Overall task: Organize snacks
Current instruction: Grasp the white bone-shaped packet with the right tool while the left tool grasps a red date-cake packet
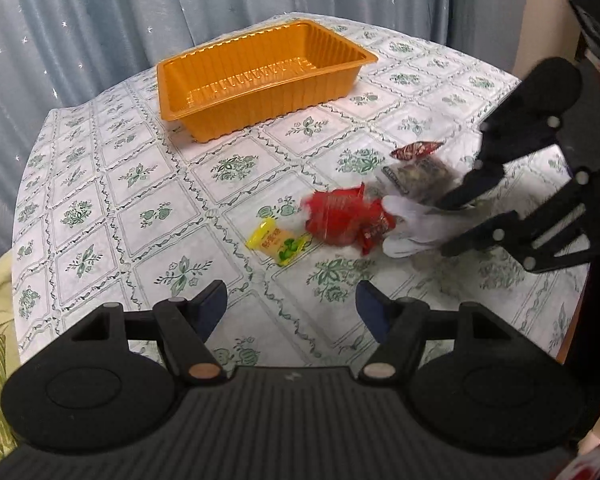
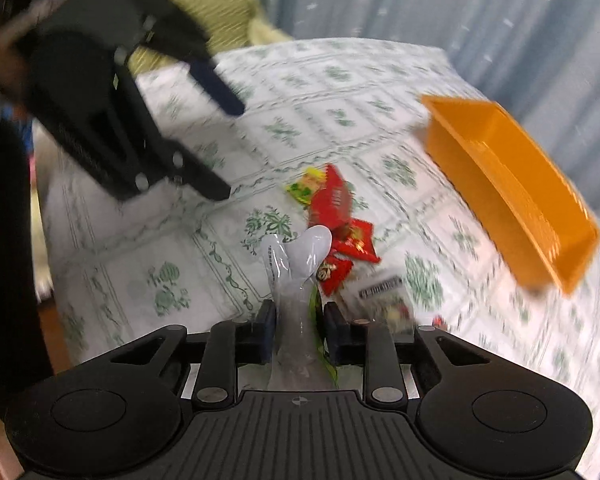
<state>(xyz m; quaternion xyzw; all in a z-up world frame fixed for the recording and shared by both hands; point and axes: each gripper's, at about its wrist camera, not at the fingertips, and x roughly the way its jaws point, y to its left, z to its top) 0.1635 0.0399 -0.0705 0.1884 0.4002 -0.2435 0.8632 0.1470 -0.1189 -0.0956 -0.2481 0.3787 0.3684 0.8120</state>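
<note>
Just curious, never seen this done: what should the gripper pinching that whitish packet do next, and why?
Probably lift it toward the orange tray: the right gripper is shut on the white packet, and the tray looks empty.

Even, soft indoor light, no hard shadows. Left wrist view is sharp except the blurred right gripper (image 1: 412, 226). Right wrist view smears throughout; fisheye bends the edges.
</note>
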